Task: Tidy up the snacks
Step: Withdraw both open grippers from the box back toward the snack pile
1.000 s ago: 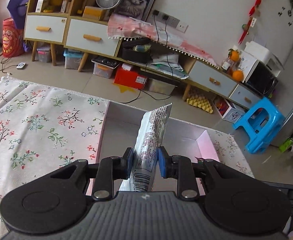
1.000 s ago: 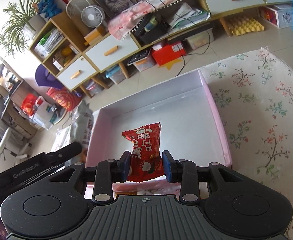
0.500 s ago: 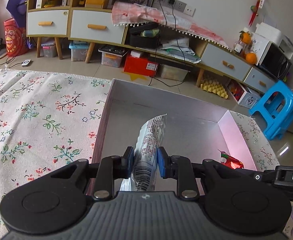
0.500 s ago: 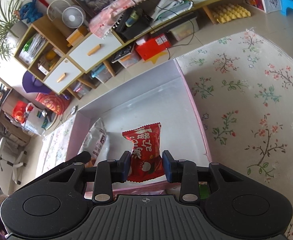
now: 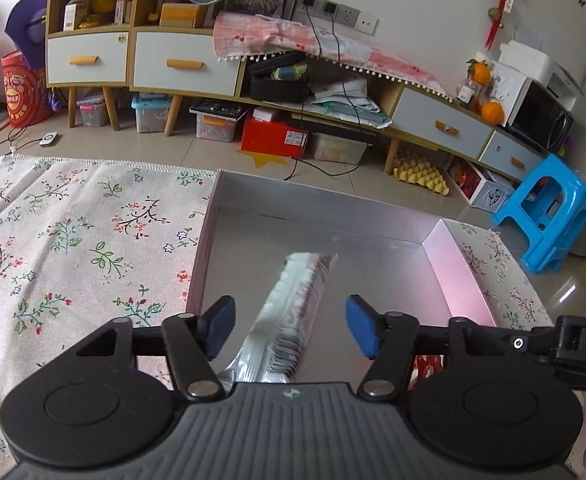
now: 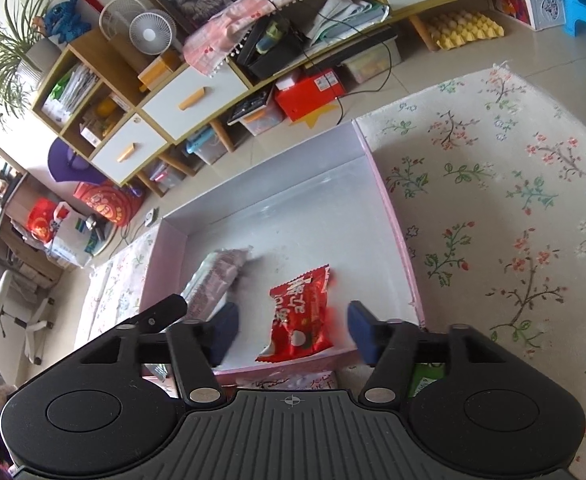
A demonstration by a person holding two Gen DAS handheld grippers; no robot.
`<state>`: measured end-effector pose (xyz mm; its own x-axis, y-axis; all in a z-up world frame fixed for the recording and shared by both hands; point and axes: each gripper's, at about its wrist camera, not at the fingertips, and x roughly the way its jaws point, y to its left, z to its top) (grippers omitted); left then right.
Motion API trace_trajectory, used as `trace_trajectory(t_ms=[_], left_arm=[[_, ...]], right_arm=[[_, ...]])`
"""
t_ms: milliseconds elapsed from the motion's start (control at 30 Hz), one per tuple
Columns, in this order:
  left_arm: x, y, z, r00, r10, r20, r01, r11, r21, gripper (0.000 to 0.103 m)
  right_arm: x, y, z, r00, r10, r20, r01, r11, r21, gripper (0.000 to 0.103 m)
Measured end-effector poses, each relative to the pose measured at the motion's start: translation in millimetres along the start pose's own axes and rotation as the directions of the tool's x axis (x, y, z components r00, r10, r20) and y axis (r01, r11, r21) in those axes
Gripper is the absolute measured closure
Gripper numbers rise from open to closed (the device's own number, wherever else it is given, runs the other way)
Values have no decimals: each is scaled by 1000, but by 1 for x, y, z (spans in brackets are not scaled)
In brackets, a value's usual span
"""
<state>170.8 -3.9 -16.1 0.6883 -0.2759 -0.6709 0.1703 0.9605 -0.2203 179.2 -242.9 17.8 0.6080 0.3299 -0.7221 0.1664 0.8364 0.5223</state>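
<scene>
Red foil snack packet lies in the shallow pink-walled box between the right gripper's spread jaws; silver printed snack bag, long axis pointing forward, lies likewise below the spread left gripper.

Both grippers went from clamped to spread wide. left gripper let go of the silver-white snack pack, which dropped from upright between the pads to lying blurred in the box, left side. right gripper released the red snack packet; it now sits in the box near the near wall, apart from both pads
</scene>
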Motion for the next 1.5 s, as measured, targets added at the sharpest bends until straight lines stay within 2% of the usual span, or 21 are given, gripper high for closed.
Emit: trace_trajectory(t_ms=[67,233,400,600,767,933,1200,1500], left_arm=[[-6,0,-1,1000,-1,-3,1,1000,20,38],[-30,1,-3,1000,-7,4,7,999,49,22],[-53,2,-8,1000,4,4,-4,995,100,9],[-71,11,-16,1000,14,-12,-12,992,122,5],[-84,21,-24,999,29,-17,-27,993,118,2],[-96,26,-35,998,56,-26,-51,985,167,1],[-99,37,-56,989,113,-100,-85,964,253,1],[-101,47,-83,974,75,-214,-19,968,252,1]], right_arm=[[-7,1,0,1000,-7,2,7,1000,-7,35],[-27,4,0,999,-42,15,42,999,-22,25],[-48,10,-7,999,-49,20,50,998,-47,20],[-65,26,-23,996,-92,13,92,986,-136,19],[-72,31,-36,996,-88,-20,84,984,-156,14],[-77,38,-53,992,-117,-41,108,977,-185,13],[-69,43,-74,977,-166,-135,132,964,-232,13],[-61,42,-102,952,-202,-230,131,948,-290,13]])
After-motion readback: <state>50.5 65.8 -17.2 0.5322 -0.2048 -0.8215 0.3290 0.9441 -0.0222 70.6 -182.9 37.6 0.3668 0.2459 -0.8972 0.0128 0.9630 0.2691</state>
